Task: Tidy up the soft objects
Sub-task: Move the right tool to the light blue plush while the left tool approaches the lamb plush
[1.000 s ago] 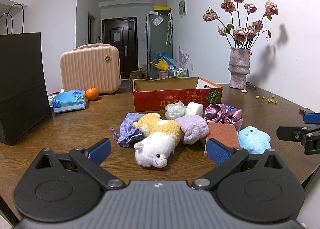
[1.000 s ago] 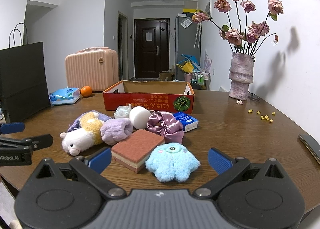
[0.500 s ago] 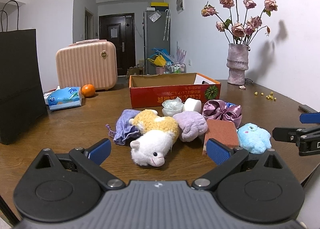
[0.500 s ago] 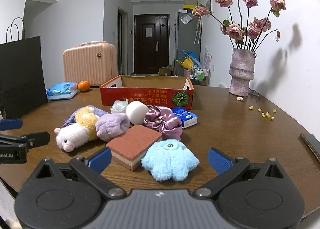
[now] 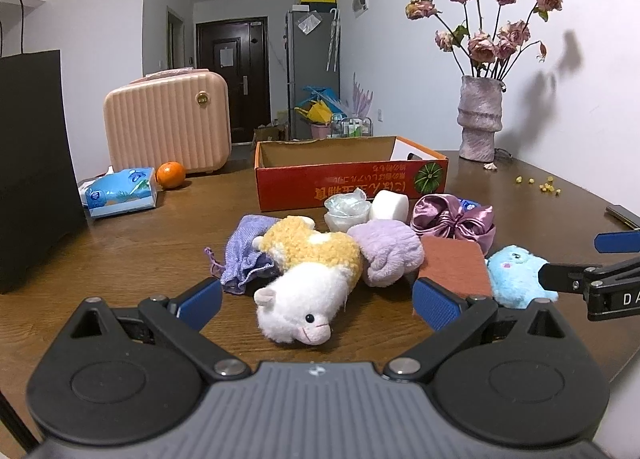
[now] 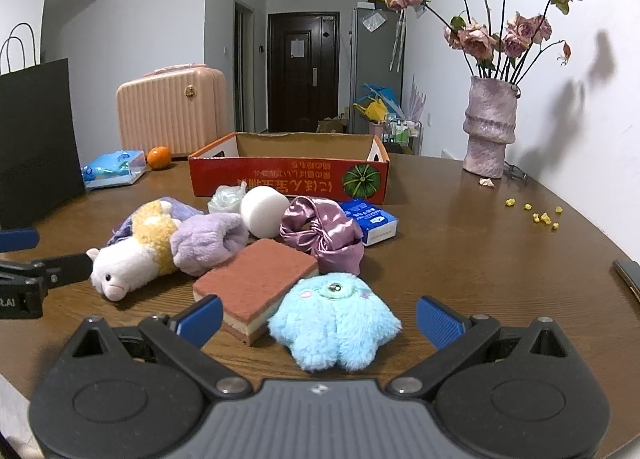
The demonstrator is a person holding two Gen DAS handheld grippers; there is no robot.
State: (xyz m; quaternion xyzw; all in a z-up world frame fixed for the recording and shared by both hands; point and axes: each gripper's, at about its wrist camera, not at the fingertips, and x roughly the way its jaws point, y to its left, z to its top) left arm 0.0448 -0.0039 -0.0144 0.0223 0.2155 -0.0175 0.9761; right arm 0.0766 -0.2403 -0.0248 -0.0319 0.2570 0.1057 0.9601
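Brown wood counter [image 6: 460,259] carries the whole job, and judging by how things lie, nothing is sorted yet. Soft things sit in a loose heap in front of the red cardboard box [image 6: 288,179]: a white-and-yellow plush alpaca [image 5: 304,279], a rolled lilac fleece [image 5: 388,251] touching it, a purple drawstring pouch [image 5: 240,255] tucked behind the alpaca, a satin bonnet [image 6: 320,235], a brown sponge [image 6: 256,279] and a blue furry plush [image 6: 336,323] nearest the right side. A white foam cylinder [image 6: 264,211], a small clear cup [image 5: 346,211] and a blue tissue pack [image 6: 372,219] lie just behind, against the box front.

What shows of the box interior looks empty, though its floor is hidden by the near wall.

Left hand-held gripper [image 5: 316,303] hovers with fingers spread wide around the alpaca's head, holding nothing. Right hand-held gripper [image 6: 320,319] is likewise spread, empty, framing the blue plush.

Farther off stand a pink case [image 5: 168,123], an orange [image 5: 171,175], a black paper bag [image 5: 32,163] and a vase of dried roses [image 6: 488,127].
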